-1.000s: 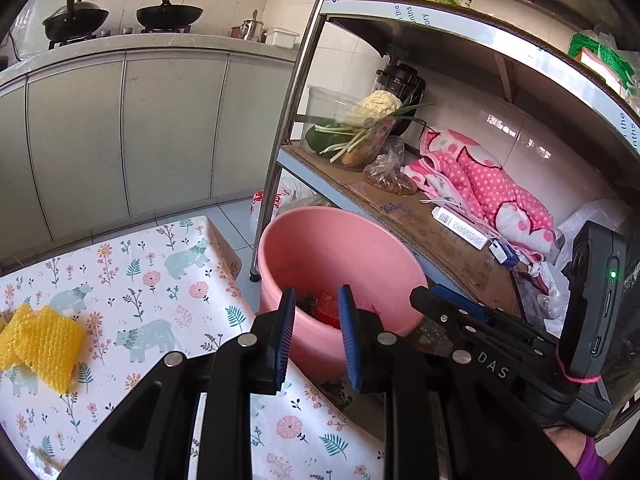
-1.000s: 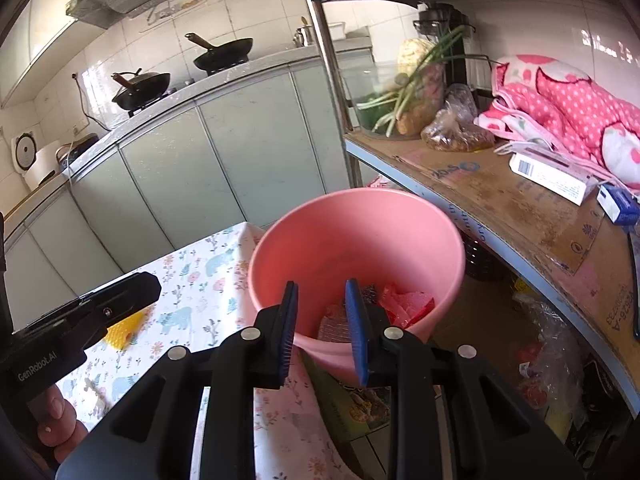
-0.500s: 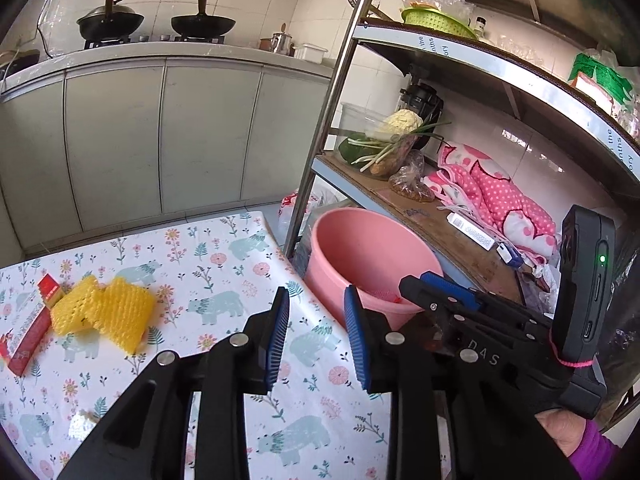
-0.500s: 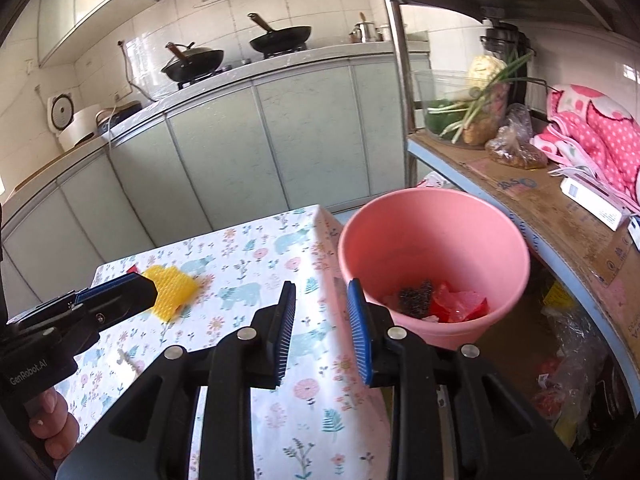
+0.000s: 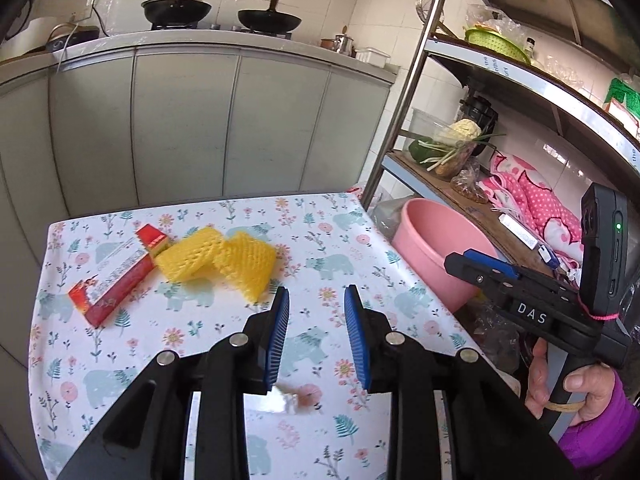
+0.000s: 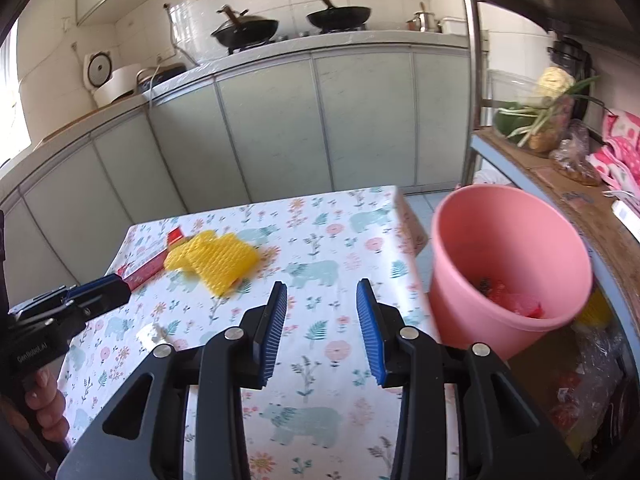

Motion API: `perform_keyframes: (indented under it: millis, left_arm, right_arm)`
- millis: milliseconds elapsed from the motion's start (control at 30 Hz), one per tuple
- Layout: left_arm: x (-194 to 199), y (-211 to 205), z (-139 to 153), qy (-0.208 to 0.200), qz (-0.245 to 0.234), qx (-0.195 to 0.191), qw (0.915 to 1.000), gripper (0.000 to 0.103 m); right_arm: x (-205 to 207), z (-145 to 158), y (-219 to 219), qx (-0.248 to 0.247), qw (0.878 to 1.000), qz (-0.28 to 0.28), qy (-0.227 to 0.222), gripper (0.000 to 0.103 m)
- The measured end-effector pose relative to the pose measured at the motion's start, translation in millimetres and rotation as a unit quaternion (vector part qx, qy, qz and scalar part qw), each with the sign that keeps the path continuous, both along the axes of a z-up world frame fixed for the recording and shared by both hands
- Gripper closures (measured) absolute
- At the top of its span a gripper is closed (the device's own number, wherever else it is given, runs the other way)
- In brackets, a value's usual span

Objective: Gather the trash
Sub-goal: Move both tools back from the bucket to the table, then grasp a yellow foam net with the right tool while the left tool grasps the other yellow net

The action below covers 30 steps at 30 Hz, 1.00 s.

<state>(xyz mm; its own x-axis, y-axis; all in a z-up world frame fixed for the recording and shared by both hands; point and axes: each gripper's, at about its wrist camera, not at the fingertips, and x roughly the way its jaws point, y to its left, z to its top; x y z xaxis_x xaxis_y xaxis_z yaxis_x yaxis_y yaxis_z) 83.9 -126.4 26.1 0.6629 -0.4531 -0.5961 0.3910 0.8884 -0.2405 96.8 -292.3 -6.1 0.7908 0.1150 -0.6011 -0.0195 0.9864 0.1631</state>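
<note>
A yellow foam fruit net (image 5: 224, 261) lies on the floral tablecloth (image 5: 328, 248), with a red and white carton (image 5: 116, 276) at its left; both show in the right wrist view, the net (image 6: 214, 262) and the carton (image 6: 150, 266). A small wrapper scrap (image 5: 294, 398) lies between my left fingers. The pink bucket (image 6: 508, 264) stands off the table's right edge, with red and dark trash inside. My left gripper (image 5: 316, 334) is open and empty above the table, short of the net. My right gripper (image 6: 322, 330) is open and empty, left of the bucket.
A metal shelf rack (image 5: 416, 92) with vegetables, a pink cloth and boxes stands right of the bucket. Grey kitchen cabinets (image 5: 180, 128) with woks on the counter run behind the table. Bags lie on the floor under the rack (image 6: 580, 380).
Both grippers have pulled back from over the pink bucket and swung left over the table. The yellow net and carton have come into view. Both jaws have opened a little wider.
</note>
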Motion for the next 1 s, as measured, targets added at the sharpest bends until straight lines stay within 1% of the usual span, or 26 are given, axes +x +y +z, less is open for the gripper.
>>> perform_keyframes:
  millis: [267, 500, 633, 800, 1000]
  left_arm:
    - [4, 62, -15, 0.012, 0.060, 0.007, 0.9981, 0.075]
    - [7, 97, -28, 0.029, 0.095, 0.001, 0.9951, 0.076]
    - [8, 108, -30, 0.032, 0.105, 0.001, 0.9940, 0.076]
    - [12, 112, -30, 0.033, 0.106, 0.005, 0.9937, 0.075]
    - [19, 112, -32, 0.036, 0.104, 0.010, 0.9938, 0.076]
  right_arm:
    - [24, -12, 55, -0.008, 0.998, 0.065, 0.015, 0.066]
    - [54, -25, 97, -0.023, 0.993, 0.110, 0.029, 0.066]
    - [74, -38, 115, -0.030, 0.991, 0.123, 0.044, 0.066]
    - [92, -51, 131, -0.051, 0.989, 0.131, 0.057, 0.066]
    - [111, -67, 138, -0.085, 0.988, 0.114, 0.062, 0.066]
